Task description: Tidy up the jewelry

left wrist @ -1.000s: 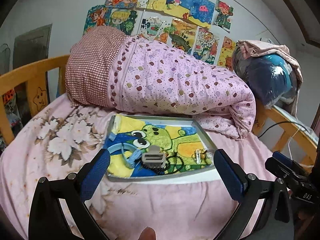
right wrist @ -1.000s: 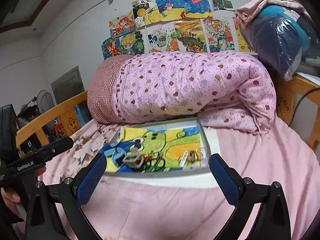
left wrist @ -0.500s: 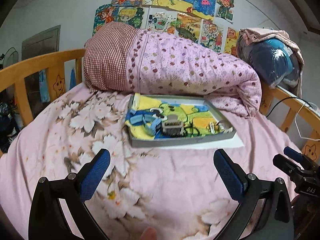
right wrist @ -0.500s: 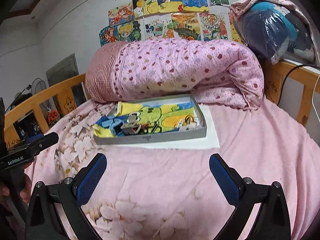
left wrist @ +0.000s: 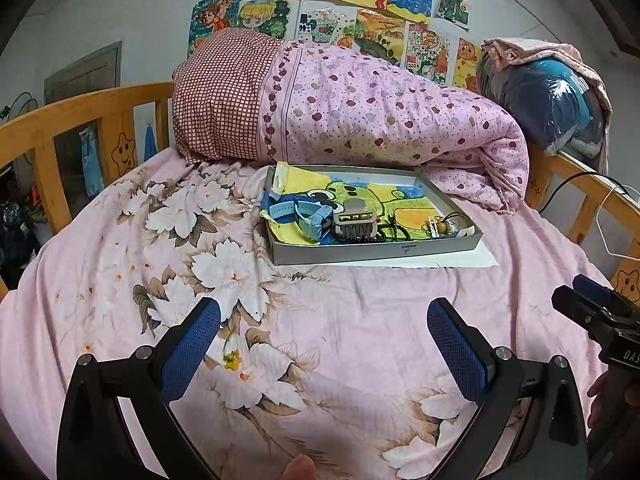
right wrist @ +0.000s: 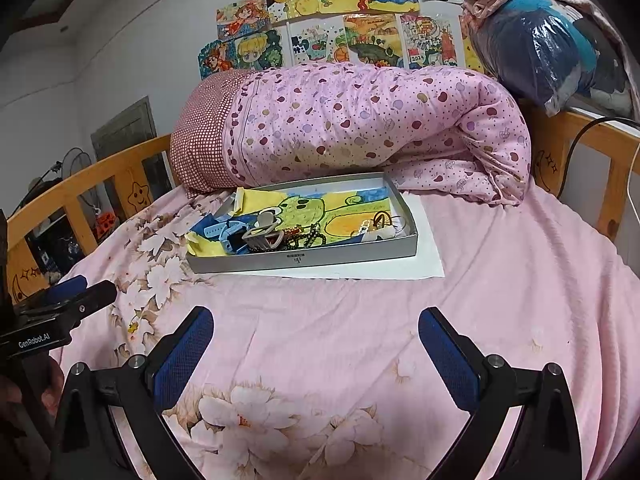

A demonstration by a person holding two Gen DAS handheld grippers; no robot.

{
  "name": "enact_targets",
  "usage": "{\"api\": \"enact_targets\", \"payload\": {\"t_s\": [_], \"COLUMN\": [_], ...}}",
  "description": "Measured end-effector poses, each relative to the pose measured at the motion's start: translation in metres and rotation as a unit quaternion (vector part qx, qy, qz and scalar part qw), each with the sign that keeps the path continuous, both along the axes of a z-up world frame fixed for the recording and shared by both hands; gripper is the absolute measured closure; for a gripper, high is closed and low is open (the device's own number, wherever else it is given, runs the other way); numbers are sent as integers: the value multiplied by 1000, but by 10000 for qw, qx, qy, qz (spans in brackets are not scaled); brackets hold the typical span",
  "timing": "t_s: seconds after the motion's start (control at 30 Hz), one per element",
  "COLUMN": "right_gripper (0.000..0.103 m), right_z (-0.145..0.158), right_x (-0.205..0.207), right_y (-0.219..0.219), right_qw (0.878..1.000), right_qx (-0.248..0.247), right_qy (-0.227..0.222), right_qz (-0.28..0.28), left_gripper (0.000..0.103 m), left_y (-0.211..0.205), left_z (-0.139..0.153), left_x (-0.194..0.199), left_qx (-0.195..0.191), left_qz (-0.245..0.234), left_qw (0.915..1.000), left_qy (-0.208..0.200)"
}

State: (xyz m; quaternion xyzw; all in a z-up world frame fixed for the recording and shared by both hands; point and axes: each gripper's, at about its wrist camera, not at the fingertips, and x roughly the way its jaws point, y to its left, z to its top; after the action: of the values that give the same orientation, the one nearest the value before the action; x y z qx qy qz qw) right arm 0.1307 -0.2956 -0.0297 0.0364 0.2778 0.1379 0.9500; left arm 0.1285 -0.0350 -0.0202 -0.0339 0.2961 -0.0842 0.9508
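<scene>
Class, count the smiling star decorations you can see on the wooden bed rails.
3: one star on the left rail, two on the right; others may be hidden.

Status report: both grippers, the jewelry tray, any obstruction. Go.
Left gripper open, empty. Right gripper open, empty. Tray on the bed, blue watch and beads inside, untouched. Bare sheet between, nothing in the way.

Matt grey tray [left wrist: 372, 254] — soft cloth bedsheet [left wrist: 340, 320]

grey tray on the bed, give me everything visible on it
The grey tray is shallow and rectangular, metal-looking, with low walls and a small label on its near wall. It lies flat on a white sheet of paper on the pink bedspread, its far side against the rolled quilt. A cartoon drawing lines it; a blue watch, grey clip and dark beads lie inside.
</scene>
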Motion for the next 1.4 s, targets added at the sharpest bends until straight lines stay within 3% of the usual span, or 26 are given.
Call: {"api": "enact_targets", "payload": {"t_s": [1.17, 1.4], "right_gripper": [0, 0], "right_z": [-4, -5], "right_x": [1, 1], "right_y": [-1, 0], "right_qw": [9999, 9999], "right_qx": [-24, -37], "right_qy": [103, 117], "right_qz": [-69, -67], "left_gripper": [2, 2], "left_y": [4, 1], "left_z": [-6, -9], "left_x": [1, -2], "left_qx": [37, 374], "left_qz": [-14, 63], "left_qw": [9999, 9993], "left_qy": [148, 45]}}
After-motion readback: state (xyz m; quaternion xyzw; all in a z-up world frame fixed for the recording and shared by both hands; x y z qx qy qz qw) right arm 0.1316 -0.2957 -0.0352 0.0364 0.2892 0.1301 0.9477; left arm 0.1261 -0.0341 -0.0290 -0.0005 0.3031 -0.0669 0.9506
